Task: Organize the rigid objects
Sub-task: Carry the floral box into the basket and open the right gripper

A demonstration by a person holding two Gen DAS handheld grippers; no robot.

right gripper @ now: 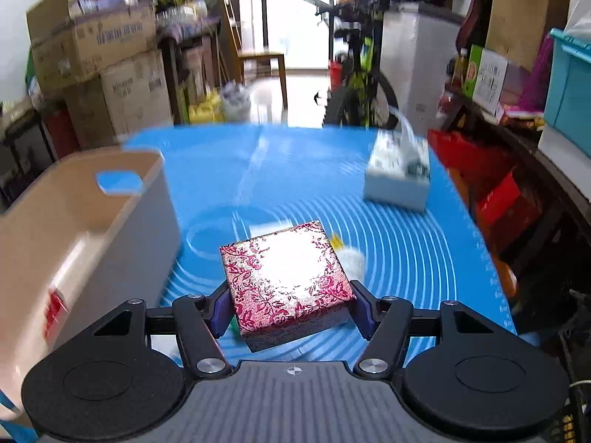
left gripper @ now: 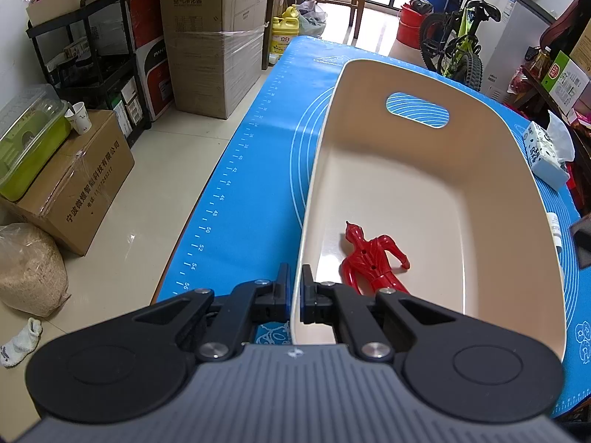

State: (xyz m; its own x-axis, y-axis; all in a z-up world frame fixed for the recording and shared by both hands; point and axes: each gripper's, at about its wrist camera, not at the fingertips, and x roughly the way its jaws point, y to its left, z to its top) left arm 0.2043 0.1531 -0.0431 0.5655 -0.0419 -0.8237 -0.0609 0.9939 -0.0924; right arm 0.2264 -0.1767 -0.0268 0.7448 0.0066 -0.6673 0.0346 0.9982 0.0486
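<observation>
A cream plastic basket (left gripper: 436,170) with a handle cut-out stands on the blue mat (left gripper: 251,170). A red toy figure (left gripper: 373,258) lies face down on its floor. My left gripper (left gripper: 294,284) is shut on the basket's near left wall, one finger inside and one outside. In the right wrist view my right gripper (right gripper: 290,304) is shut on a square box with a red floral pattern (right gripper: 286,277) and holds it above the mat (right gripper: 406,251). The basket (right gripper: 85,221) is to its left.
A tissue box stands on the mat at the right (right gripper: 399,173) and shows in the left wrist view (left gripper: 546,155). Small white and yellow items (right gripper: 347,254) lie on the mat behind the floral box. Cardboard boxes (left gripper: 214,37), a shelf and a bicycle (left gripper: 458,37) surround the table.
</observation>
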